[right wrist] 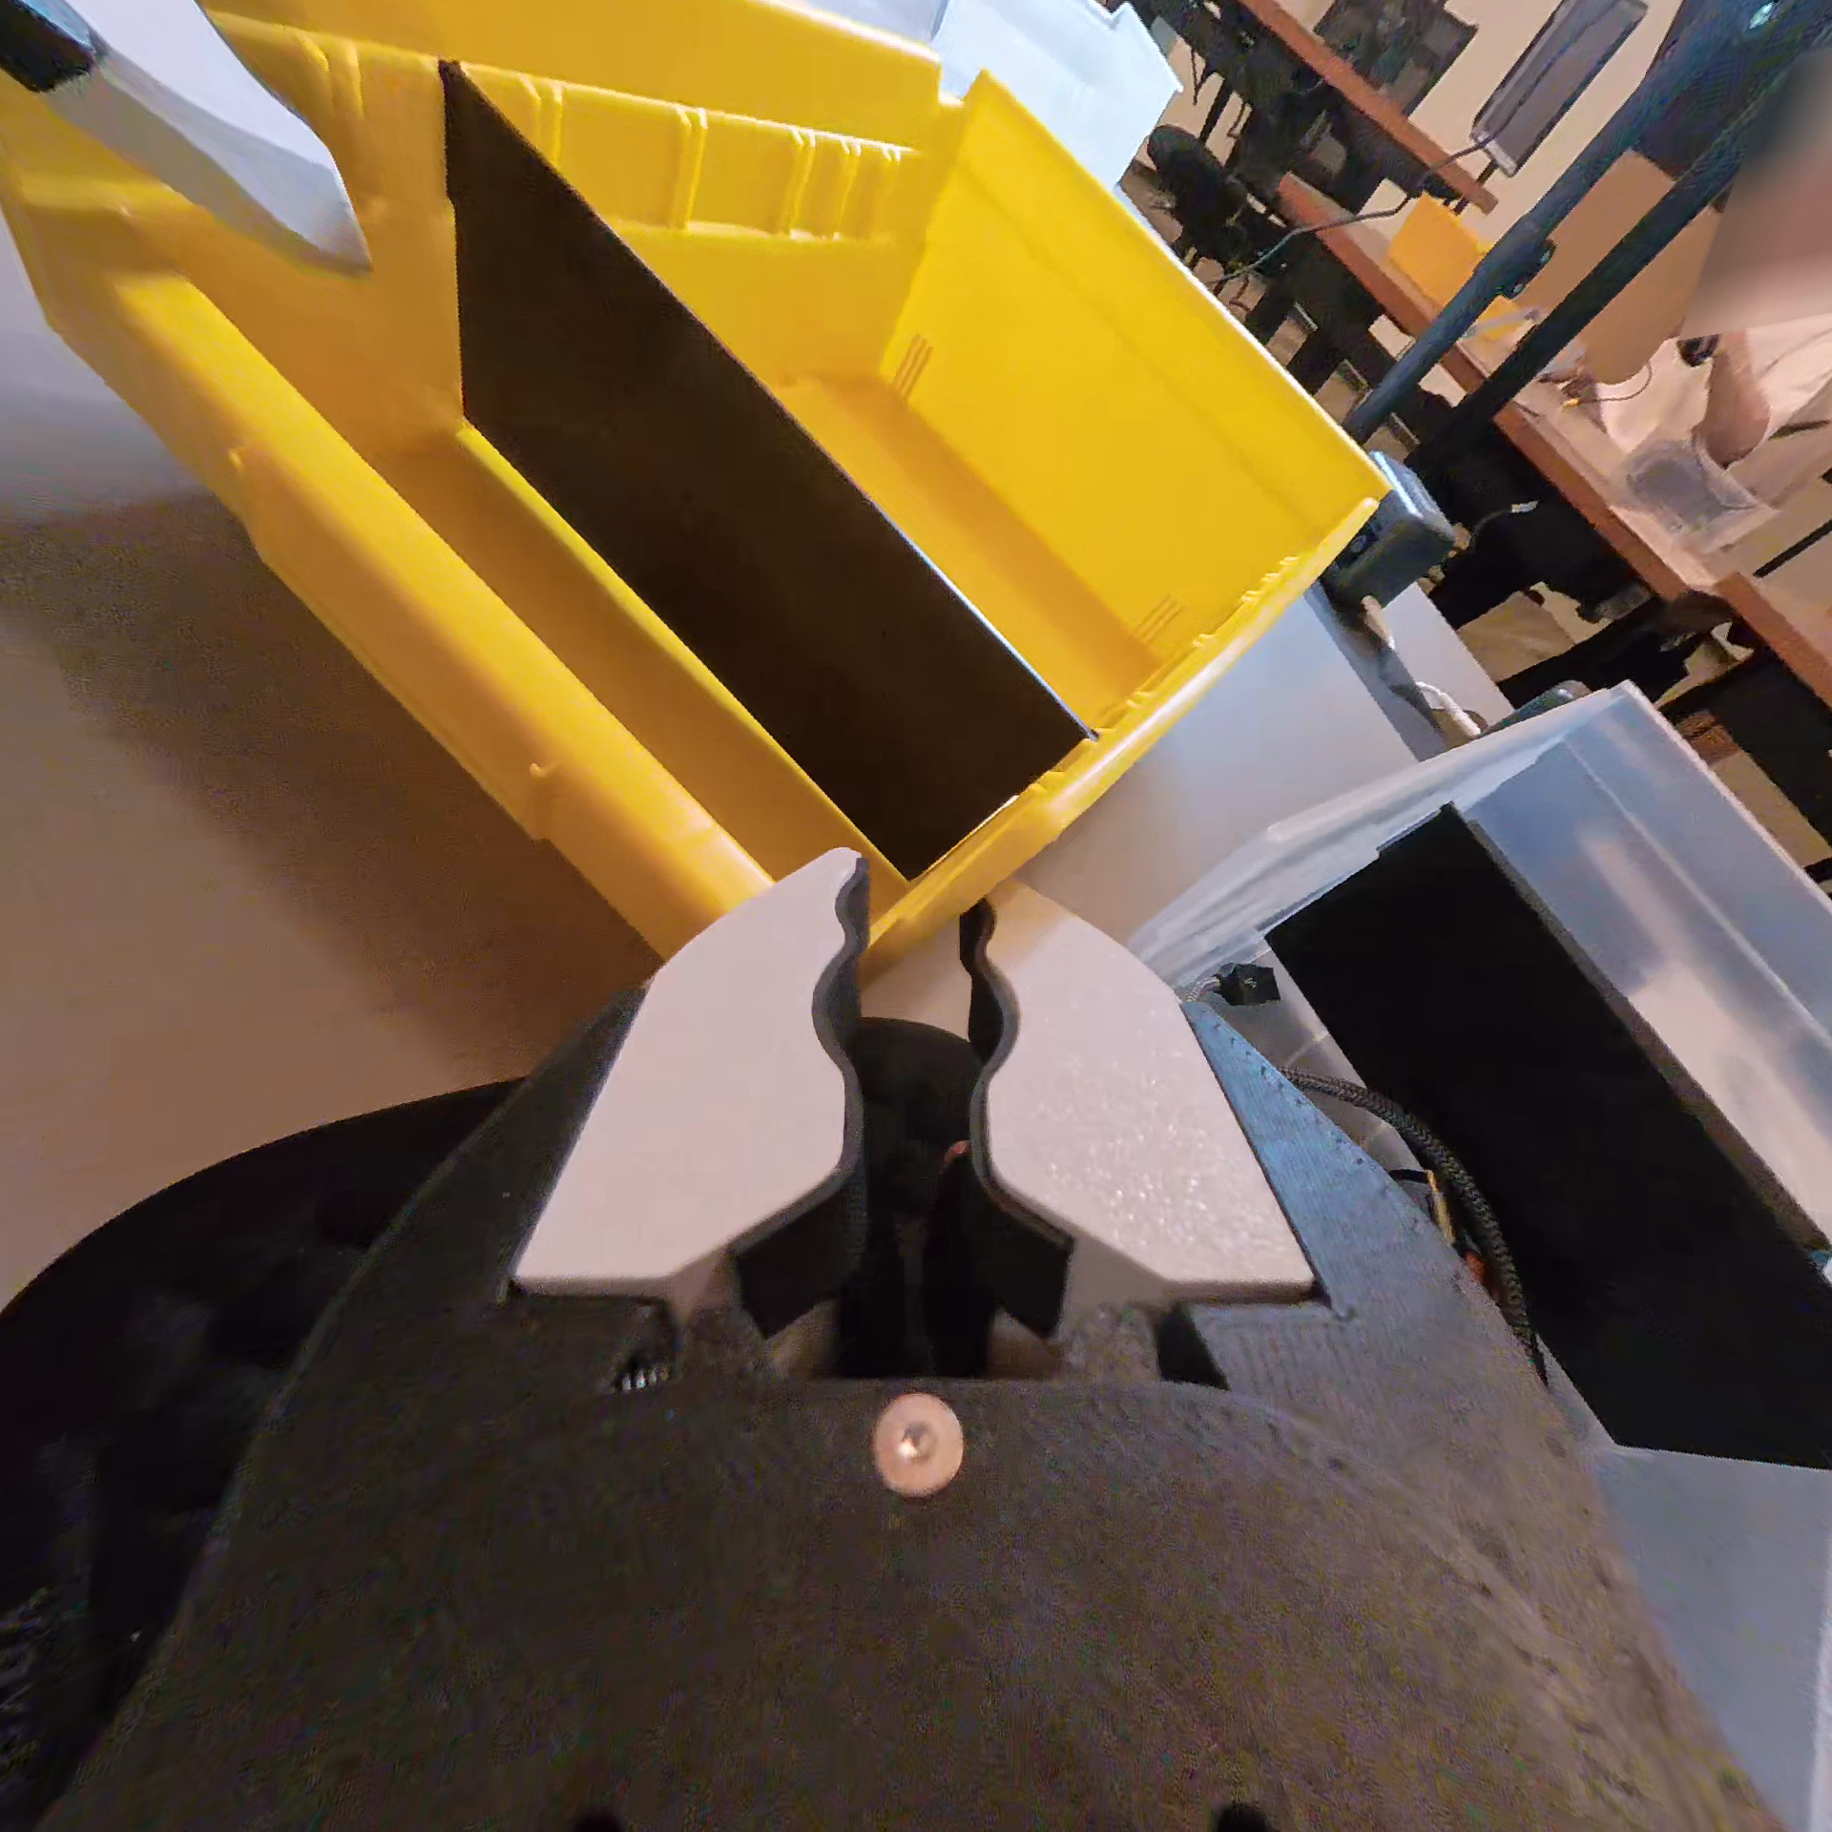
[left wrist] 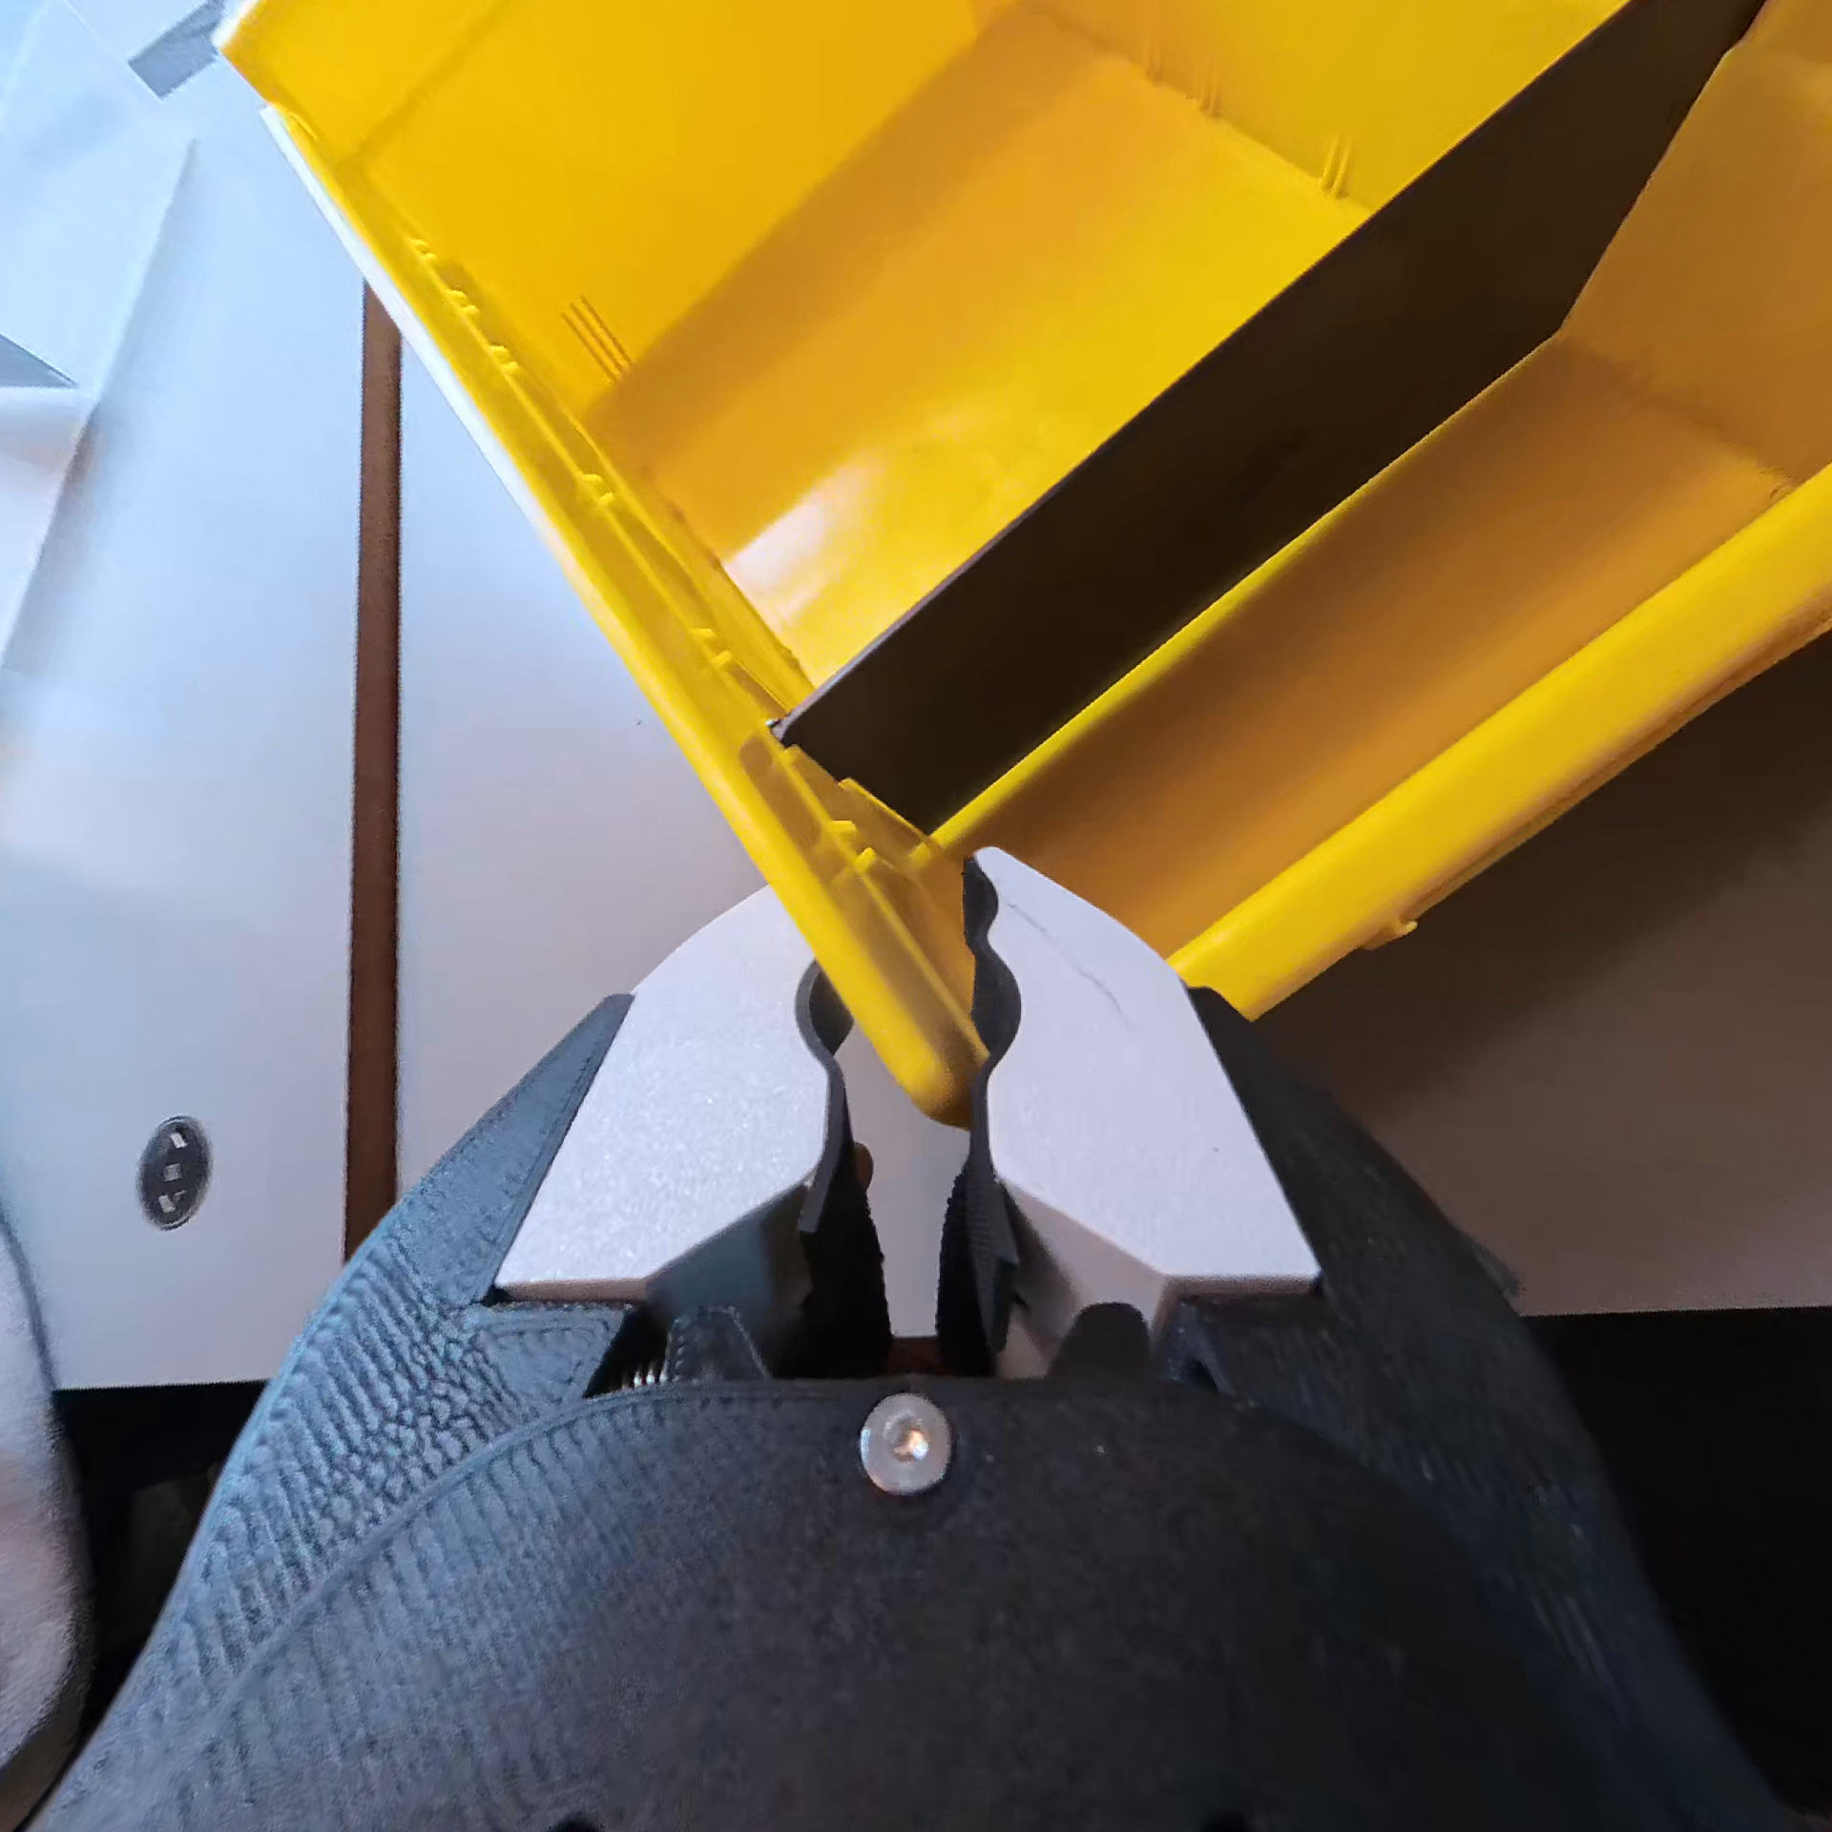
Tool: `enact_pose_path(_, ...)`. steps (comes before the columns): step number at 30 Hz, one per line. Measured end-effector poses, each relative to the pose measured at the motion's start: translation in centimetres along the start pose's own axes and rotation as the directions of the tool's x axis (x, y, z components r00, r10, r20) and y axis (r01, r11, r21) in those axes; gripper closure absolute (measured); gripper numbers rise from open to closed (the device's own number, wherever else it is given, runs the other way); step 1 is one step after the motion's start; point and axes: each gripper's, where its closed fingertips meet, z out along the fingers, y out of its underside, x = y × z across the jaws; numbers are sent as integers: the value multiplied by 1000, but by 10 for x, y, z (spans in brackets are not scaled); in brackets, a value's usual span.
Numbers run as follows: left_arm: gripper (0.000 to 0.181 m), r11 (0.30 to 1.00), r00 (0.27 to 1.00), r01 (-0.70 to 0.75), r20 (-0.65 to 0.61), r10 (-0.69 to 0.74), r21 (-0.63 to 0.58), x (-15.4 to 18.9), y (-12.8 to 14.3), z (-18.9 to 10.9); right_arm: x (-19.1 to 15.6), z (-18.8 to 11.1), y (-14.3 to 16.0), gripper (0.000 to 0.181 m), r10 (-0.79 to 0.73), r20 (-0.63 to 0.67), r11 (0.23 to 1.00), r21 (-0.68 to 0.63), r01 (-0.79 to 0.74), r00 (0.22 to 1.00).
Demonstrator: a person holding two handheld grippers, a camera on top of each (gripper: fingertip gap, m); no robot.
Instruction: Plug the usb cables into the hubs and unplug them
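Note:
A yellow bin point(left wrist: 991, 297) with a black divider point(left wrist: 1239, 515) fills the left wrist view, and both its compartments look empty. My left gripper point(left wrist: 907, 952) is shut on the bin's rim at a near corner. In the right wrist view the same yellow bin point(right wrist: 1041, 377) and divider point(right wrist: 714, 515) show. My right gripper point(right wrist: 917, 932) has the rim at another corner between its fingertips and looks shut on it. A grey finger point(right wrist: 218, 169) of my left gripper shows at the far corner. A black braided cable point(right wrist: 1477, 1219) lies in a clear box. No hub is in view.
The clear plastic box point(right wrist: 1636, 892) with a black insert stands right of the bin on the pale table point(right wrist: 198, 892). A dark device point(right wrist: 1388, 535) sits at the table edge. A brown strip point(left wrist: 377, 694) and a round socket point(left wrist: 173, 1170) lie to the left. Desks and a person are behind.

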Motion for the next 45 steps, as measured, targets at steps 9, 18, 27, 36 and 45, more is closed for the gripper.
enact_pose_path(9,162,995,997,-18,75,11,103,-4,-23,-23,15,-14,-23,166,-57,-100,994,85,66,993)
enact_pose_path(18,164,973,962,-127,263,74,191,-9,-58,-57,39,-46,-53,166,-99,-212,978,157,134,972)
enact_pose_path(27,164,840,962,-186,269,49,510,42,-149,-94,107,-133,-60,167,-98,-475,955,201,216,874)
enact_pose_path(36,164,663,980,-173,58,192,728,170,-260,-100,180,-265,-1,168,-111,-711,975,56,213,695)
enact_pose_path(45,164,662,897,-183,-153,415,726,334,-319,-49,225,-361,125,167,-74,-797,992,-118,-35,599)
